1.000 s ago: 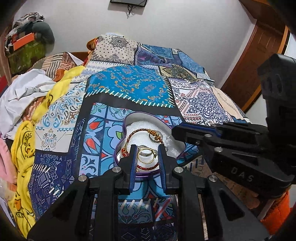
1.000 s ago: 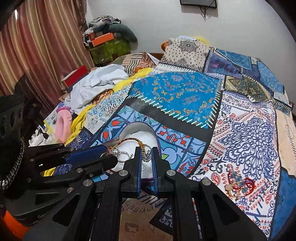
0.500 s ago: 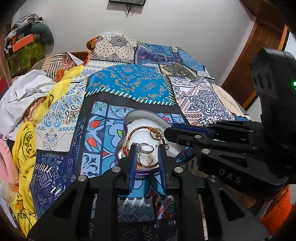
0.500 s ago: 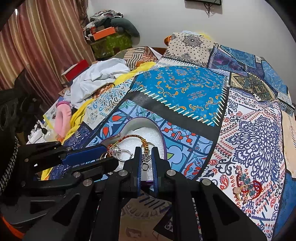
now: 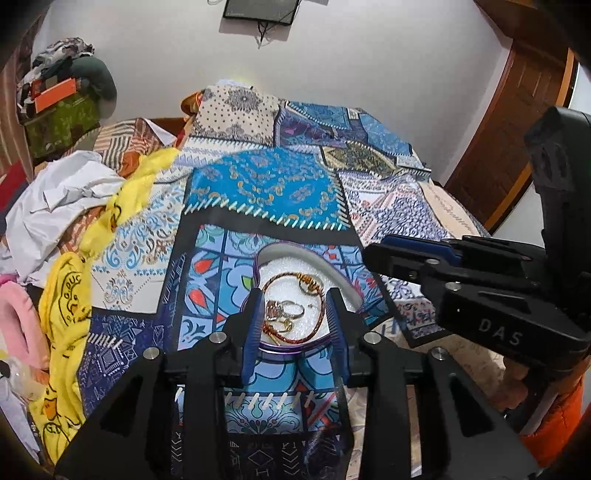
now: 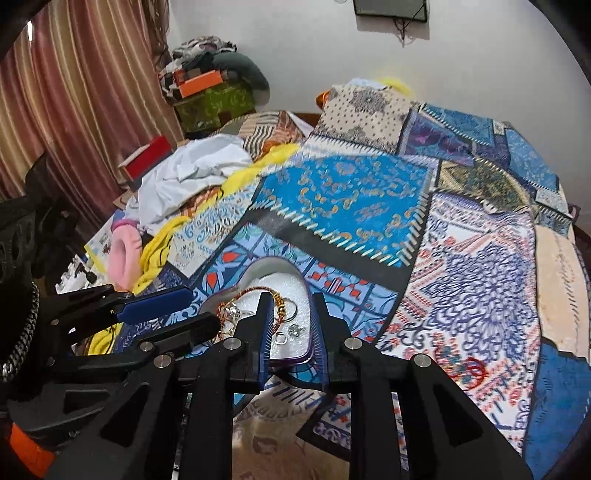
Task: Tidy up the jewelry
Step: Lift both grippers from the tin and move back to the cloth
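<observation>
Heart-shaped jewelry tray (image 5: 343, 282), purple rim, white lining, lies flat on the patchwork bedspread (image 5: 266, 188); long axis runs away from the cameras toward the headboard wall, rounded lobes at the far end. Inside: a red-and-gold beaded bracelet (image 5: 321, 317) looped around silver rings (image 5: 286, 314). Left gripper (image 5: 295, 325) hovers over the near edge of the tray, tongs spread wide, holding nothing; the jewelry shows in the gap. Right gripper (image 6: 291, 321) also stands apart, narrower gap, empty, over the tray's right half. Left view only: wooden door (image 5: 517, 122) and the right gripper's body marked "DAS". Right view only: striped curtain (image 6: 74, 92), red jewelry piece (image 6: 471, 371) lying on the spread well right of the tray. Both views: heaped clothes (image 5: 66, 206), yellow cloth (image 5: 66, 295), white wall, 1 dark wall-mounted screen (image 5: 260, 11).
</observation>
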Action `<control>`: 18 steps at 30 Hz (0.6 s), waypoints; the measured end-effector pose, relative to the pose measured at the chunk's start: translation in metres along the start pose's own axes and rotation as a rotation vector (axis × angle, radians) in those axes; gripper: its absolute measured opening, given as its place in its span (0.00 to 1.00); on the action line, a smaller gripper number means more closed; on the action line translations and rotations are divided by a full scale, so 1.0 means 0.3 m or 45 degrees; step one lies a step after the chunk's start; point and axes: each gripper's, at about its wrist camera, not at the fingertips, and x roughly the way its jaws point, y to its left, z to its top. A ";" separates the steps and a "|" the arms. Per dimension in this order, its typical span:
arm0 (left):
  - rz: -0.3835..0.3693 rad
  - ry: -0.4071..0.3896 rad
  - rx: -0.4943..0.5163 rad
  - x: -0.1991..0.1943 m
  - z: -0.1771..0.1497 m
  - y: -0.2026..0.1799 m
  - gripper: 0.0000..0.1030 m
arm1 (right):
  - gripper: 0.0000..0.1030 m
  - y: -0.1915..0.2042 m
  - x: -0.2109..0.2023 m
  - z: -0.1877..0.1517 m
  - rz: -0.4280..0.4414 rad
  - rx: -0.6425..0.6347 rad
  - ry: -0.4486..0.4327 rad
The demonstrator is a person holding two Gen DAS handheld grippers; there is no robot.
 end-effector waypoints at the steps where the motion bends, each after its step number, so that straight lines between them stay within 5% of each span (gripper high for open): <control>1: 0.003 -0.008 0.006 -0.009 0.006 -0.006 0.33 | 0.18 -0.003 -0.012 0.001 -0.004 0.002 -0.011; 11: 0.007 -0.092 0.051 -0.069 0.070 -0.079 0.42 | 0.19 -0.085 -0.134 -0.007 -0.080 0.060 -0.112; 15: -0.013 -0.090 0.072 -0.058 0.083 -0.126 0.45 | 0.39 -0.146 -0.186 -0.028 -0.161 0.095 -0.161; 18: -0.032 -0.073 0.088 -0.035 0.089 -0.160 0.45 | 0.39 -0.200 -0.219 -0.045 -0.210 0.131 -0.174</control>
